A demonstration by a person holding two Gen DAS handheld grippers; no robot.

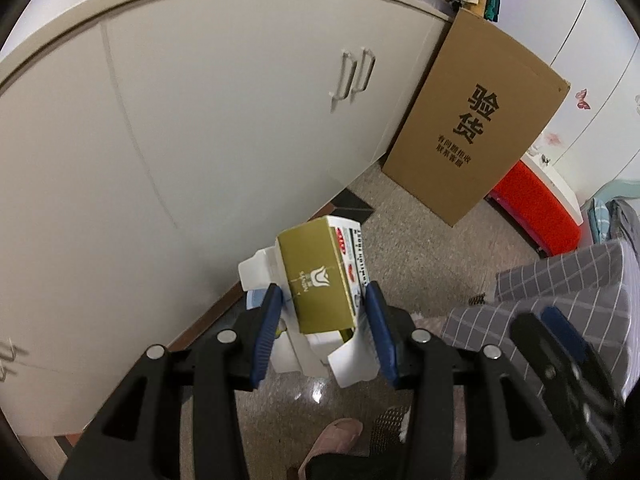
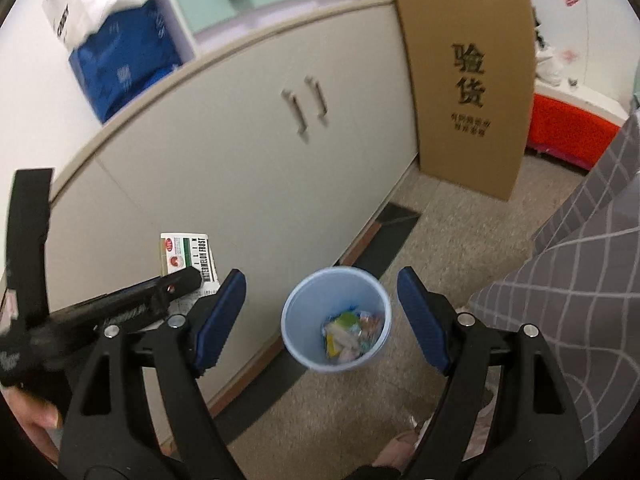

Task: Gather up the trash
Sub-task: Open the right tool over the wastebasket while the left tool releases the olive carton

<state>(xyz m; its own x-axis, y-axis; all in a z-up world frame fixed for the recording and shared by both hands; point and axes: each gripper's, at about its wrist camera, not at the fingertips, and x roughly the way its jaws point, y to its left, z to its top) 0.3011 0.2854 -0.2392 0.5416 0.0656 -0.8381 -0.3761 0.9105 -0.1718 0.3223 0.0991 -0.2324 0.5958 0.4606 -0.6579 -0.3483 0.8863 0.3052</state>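
L wrist cam is showing the left gripper (image 1: 324,300) clamping a gold-and-white box (image 1: 320,276), pads pressing both sides, over the speckled floor (image 1: 440,248) beside the white cabinet (image 1: 200,120). R cam alone is showing the blue bin (image 2: 335,318) w/ wrappers inside, sitting on the floor between the right gripper (image 2: 320,292) fingers, which are standing wide apart, gripping nothing. The cardboard sheet (image 2: 468,84) is leaning against the cabinet's end.

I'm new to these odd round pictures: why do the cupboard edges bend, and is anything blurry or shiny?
Left wrist view: the fisheye lens bows the cupboard; the gold box in the left claw is sharp; the right claw is smeared; glare spots the floor. Right wrist view: same bowing; the blue bin is slightly soft.
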